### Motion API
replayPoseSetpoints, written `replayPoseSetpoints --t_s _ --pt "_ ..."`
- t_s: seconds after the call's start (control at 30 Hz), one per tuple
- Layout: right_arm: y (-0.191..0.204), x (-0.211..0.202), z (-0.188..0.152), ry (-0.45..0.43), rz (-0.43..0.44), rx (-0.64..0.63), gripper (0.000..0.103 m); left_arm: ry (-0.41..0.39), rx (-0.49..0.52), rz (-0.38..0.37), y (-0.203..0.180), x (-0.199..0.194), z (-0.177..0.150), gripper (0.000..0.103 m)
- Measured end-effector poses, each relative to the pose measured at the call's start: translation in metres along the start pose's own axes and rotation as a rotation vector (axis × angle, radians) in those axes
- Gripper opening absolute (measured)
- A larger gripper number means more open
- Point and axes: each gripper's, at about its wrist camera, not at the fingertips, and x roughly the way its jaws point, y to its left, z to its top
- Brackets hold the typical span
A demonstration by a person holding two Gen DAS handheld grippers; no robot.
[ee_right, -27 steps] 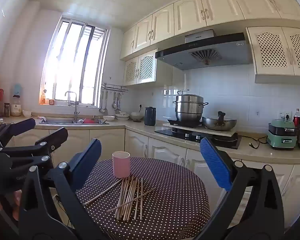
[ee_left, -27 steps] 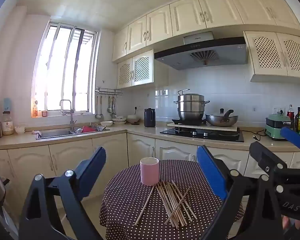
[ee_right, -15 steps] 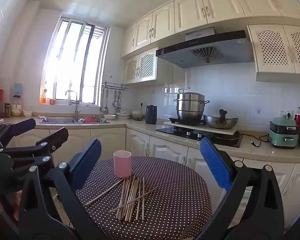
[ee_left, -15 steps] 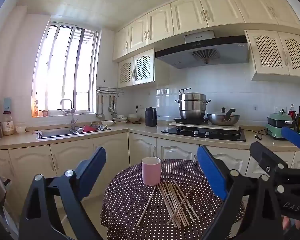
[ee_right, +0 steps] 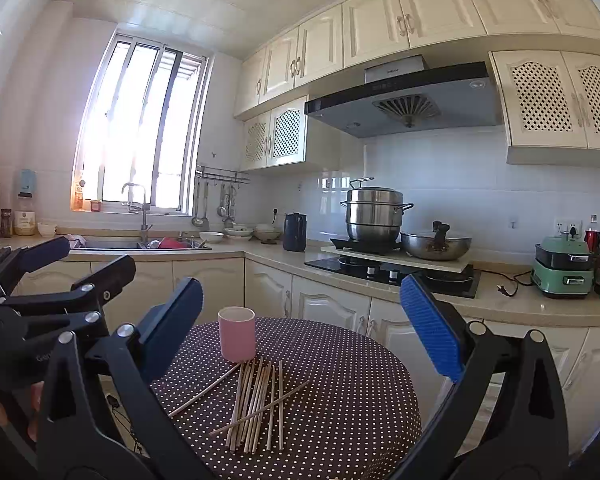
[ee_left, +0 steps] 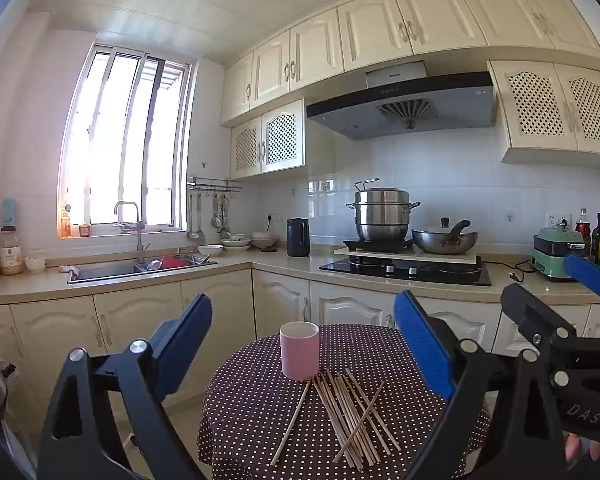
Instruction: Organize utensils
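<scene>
Showing "DAS" lettering, the right gripper [ee_left: 590, 284] hangs beside wooden chopsticks [ee_left: 346, 416].

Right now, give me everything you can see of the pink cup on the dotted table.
The pink cylindrical cup is matte, with no handle in view, and could be ceramic or plastic. It stands upright and open-topped on the far part of the round table with the brown white-dotted cloth; its inside is not visible. Just in front of it lies a loose bundle of thin wooden chopsticks; the far tips reach its base, though contact is unclear. Nothing grips it.
</scene>
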Motion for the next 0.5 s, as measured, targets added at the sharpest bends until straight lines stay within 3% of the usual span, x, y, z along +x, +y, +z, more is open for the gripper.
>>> replayPoseSetpoints --t_s 0.5 --pt "0.011 0.017 0.0 0.003 0.013 -0.005 0.097 0.006 -0.004 0.019 0.009 0.02 0.002 0.091"
